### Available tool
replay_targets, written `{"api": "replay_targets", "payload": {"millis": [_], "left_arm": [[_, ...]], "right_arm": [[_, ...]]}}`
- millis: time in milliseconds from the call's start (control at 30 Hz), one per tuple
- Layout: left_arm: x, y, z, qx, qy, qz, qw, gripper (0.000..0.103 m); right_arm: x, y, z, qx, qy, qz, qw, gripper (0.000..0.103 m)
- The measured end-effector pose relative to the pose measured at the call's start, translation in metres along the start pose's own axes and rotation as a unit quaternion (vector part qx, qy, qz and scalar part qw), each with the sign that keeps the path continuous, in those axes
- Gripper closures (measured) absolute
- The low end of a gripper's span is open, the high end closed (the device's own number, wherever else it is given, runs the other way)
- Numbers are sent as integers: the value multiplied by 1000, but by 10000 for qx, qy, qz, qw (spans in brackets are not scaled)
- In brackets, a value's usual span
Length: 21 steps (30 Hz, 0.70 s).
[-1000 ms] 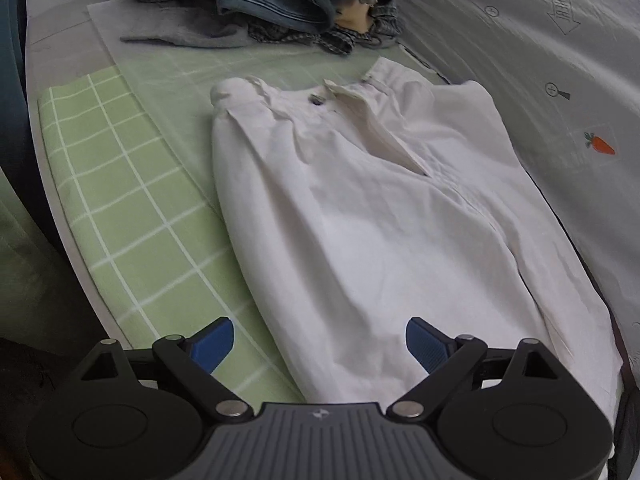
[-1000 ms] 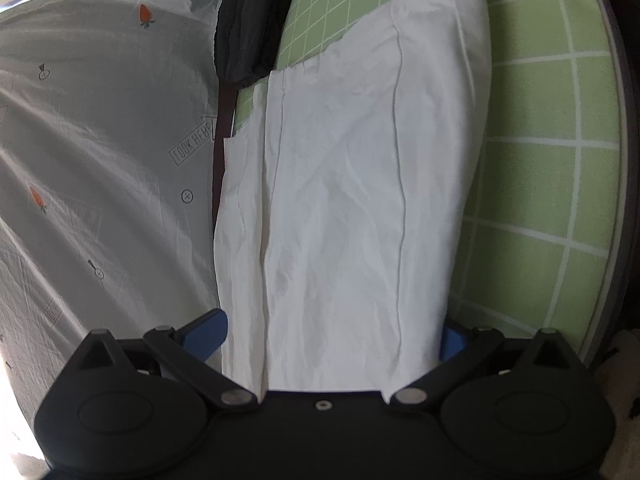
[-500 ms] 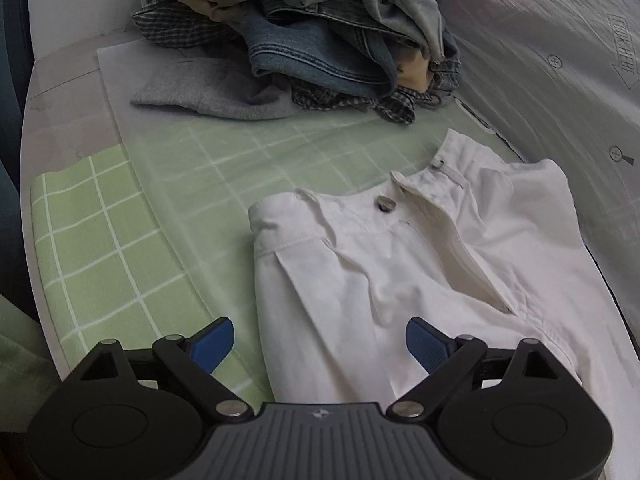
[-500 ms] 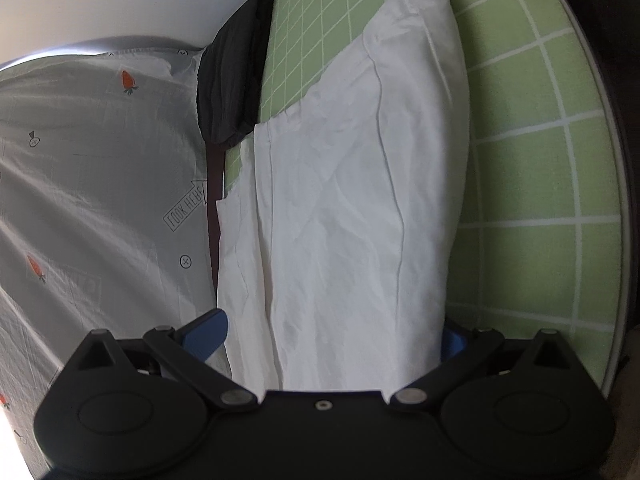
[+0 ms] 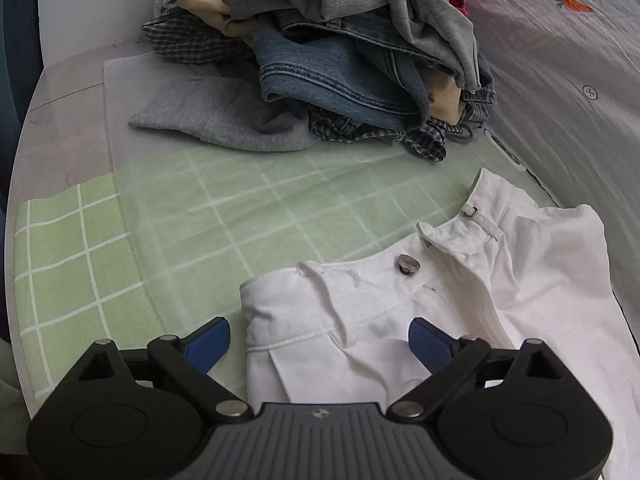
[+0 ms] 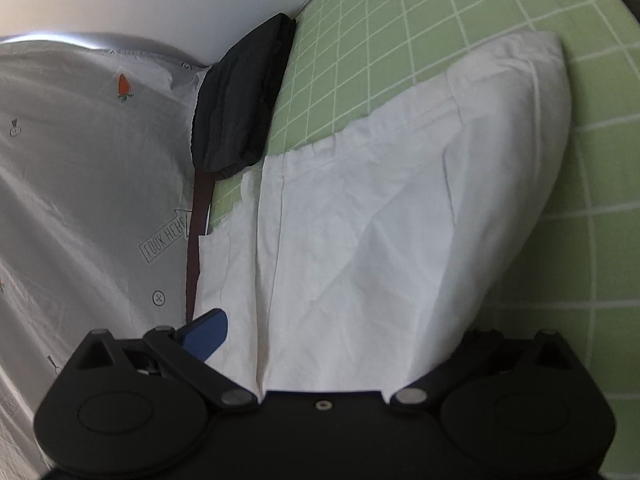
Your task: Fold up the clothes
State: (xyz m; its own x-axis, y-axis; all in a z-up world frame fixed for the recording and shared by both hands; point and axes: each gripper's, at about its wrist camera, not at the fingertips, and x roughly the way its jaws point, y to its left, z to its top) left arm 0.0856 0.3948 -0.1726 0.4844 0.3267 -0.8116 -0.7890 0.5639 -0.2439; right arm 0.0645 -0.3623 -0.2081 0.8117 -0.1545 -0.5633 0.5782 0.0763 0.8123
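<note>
White trousers (image 5: 460, 312) lie flat on a green checked cloth (image 5: 80, 264), waistband and metal button (image 5: 408, 263) towards the clothes pile. My left gripper (image 5: 320, 340) is open, its blue fingertips straddling the waistband's left corner just above the fabric. In the right wrist view the trouser legs (image 6: 380, 240) stretch away, hems at the far end. My right gripper (image 6: 332, 344) is open over them; its left fingertip (image 6: 206, 334) shows, the right one is hidden behind the fabric.
A pile of unfolded clothes (image 5: 340, 52), denim, grey and checked, sits beyond the waistband. A folded black garment (image 6: 240, 108) lies past the hems. A grey printed sheet (image 6: 80, 200) borders the cloth on one side. The table edge (image 5: 24, 128) curves at left.
My left gripper has travelled along the trousers from the legs up to the waistband. My right gripper has drawn back towards the leg ends, so more green cloth and the black garment show.
</note>
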Motion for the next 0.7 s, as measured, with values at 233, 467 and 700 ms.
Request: {"api": "replay_targets", "payload": {"millis": [233,467,700], "left_arm": [[-19,-7,-5,-66,-146,95,9998,72],[-54,1,-7,-31,-448,-95,9989,80],[-104,20,-14,0,-665,-223,9975,81]], "right_arm": [[-10,1,8,-262,74,-454,9986,39],[-52,3,16,-993,-154,-376,9942,99],[-105,23,25,-1756,-305,-219,9838,100]]}}
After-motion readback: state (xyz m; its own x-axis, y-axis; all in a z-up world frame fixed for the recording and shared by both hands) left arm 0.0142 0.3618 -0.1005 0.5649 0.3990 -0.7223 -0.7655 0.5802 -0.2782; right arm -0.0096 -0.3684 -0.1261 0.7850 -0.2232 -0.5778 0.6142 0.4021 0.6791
